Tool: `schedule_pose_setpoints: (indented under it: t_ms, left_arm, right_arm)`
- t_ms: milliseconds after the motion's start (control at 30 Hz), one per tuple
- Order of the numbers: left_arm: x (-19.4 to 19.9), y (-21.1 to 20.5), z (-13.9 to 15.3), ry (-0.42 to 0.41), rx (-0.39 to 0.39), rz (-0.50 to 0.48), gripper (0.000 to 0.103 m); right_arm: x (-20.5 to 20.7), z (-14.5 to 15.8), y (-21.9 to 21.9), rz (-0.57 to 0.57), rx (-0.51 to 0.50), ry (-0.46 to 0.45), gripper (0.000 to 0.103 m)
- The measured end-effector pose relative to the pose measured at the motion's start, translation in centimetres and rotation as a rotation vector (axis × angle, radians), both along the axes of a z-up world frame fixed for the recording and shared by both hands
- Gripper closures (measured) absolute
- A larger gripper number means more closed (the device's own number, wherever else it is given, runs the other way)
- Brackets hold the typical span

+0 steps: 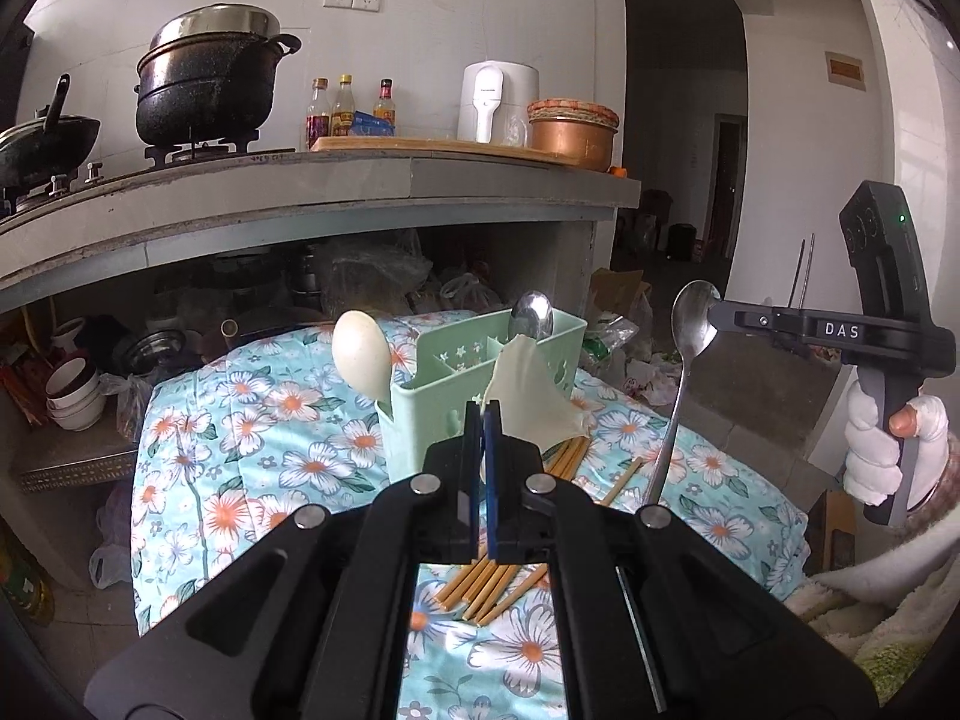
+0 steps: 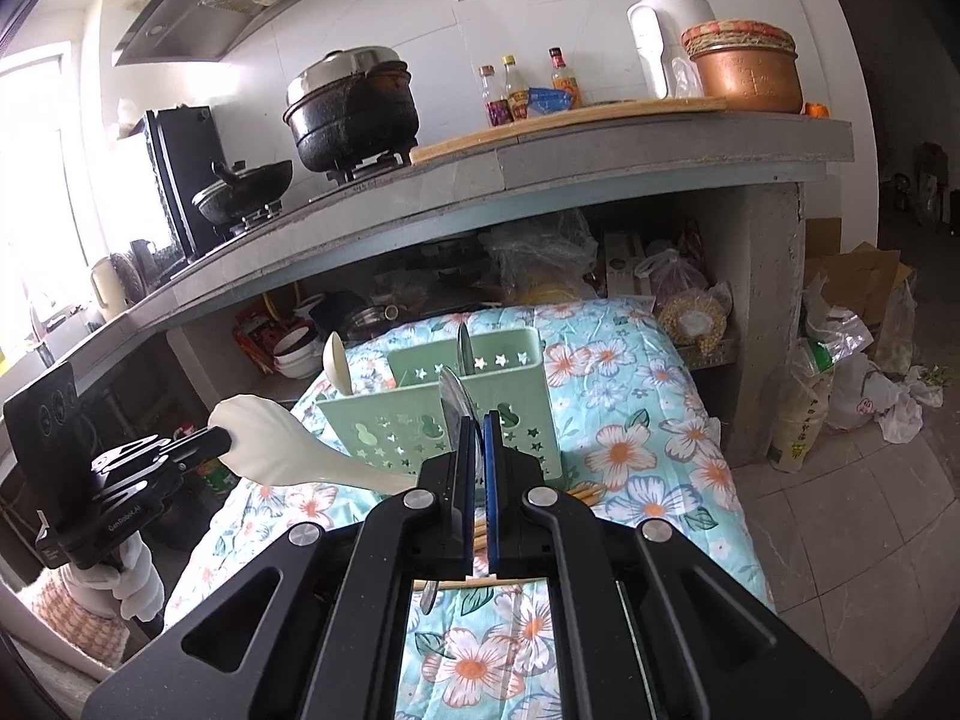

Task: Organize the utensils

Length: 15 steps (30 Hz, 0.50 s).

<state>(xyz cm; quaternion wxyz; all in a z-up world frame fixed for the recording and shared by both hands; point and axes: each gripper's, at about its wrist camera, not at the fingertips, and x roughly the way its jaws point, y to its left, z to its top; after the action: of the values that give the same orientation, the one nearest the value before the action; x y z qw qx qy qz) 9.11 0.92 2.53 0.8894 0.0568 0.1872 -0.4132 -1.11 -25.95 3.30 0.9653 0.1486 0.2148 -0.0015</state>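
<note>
A pale green utensil caddy [image 1: 474,384] [image 2: 528,384] stands on the floral cloth [image 1: 240,450]. A metal spoon [image 1: 531,315] and a white ladle [image 1: 360,354] stand upright in it. My left gripper [image 1: 483,411] [image 2: 222,438] is shut on a cream rice paddle [image 1: 528,402] [image 2: 270,444], held in the air just before the caddy. My right gripper [image 2: 478,420] [image 1: 717,313] is shut on a second metal spoon [image 2: 451,393] [image 1: 690,324], bowl up, to the right of the caddy. Several wooden chopsticks [image 1: 492,588] [image 2: 585,492] lie loose on the cloth.
Behind the caddy runs a concrete counter [image 1: 420,180] bearing a black pot [image 1: 210,90], a wok, bottles and a copper bowl. The shelf beneath is packed with bags and stacked bowls [image 1: 72,390]. Plastic bags [image 2: 840,360] and cardboard lie on the tiled floor at right.
</note>
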Motion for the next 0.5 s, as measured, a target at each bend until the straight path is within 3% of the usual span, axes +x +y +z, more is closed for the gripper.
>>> schedule_pose_setpoints:
  t_ms: [233, 500]
  left_arm:
    - [-0.6, 1.4, 3.4, -0.025, -0.098, -0.014, 0.102]
    - [1.7, 2.6, 7.7, -0.051, -0.194, 0.013, 0.102]
  right_arm:
    - [-1.3, 2.2, -0.9, -0.011, -0.011, -0.054, 0.100]
    - [-0.6, 4.6, -1.0, 0.029, -0.017, -0.116, 0.100]
